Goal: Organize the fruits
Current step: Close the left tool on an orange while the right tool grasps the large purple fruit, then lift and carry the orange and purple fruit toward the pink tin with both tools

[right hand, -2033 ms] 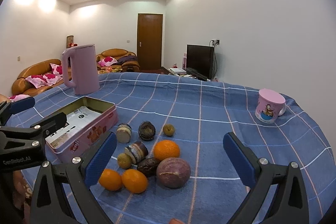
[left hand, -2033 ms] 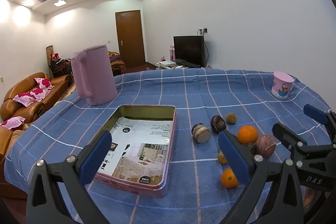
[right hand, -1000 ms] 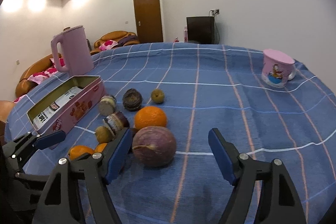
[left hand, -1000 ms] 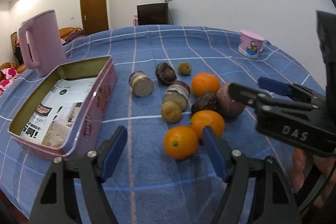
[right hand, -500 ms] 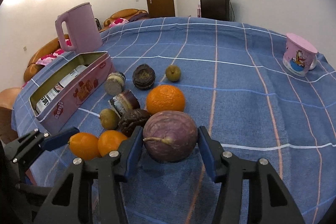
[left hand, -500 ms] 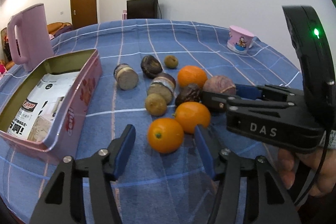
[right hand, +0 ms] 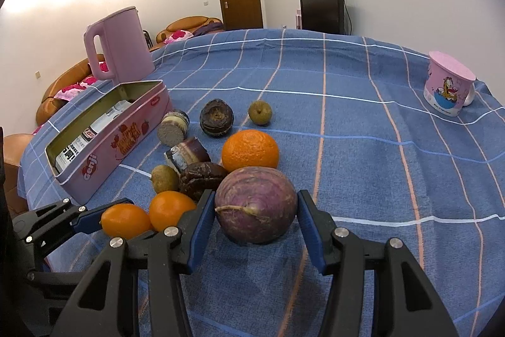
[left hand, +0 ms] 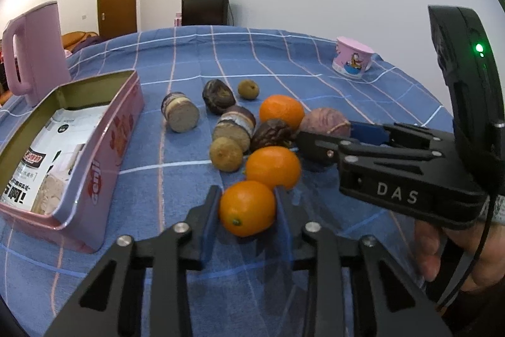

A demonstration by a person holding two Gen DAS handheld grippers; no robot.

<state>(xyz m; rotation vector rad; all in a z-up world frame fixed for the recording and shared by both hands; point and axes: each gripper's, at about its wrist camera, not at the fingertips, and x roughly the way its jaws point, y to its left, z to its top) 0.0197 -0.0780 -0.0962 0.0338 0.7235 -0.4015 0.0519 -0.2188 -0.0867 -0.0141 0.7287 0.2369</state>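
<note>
The left gripper (left hand: 246,207) has just been closing, and its blue pads now press both sides of a small orange citrus (left hand: 247,208) — smooth and glossy, resting on the cloth. At three o'clock from it, the right gripper (right hand: 256,212) clasps a round purple fruit (right hand: 256,204) with dull, streaked skin and a dry stem. More fruit clusters at twelve o'clock. At ten o'clock sits an open pink tin (left hand: 104,147). The table wears a blue checked tablecloth (right hand: 363,147) — soft woven fabric.
</note>
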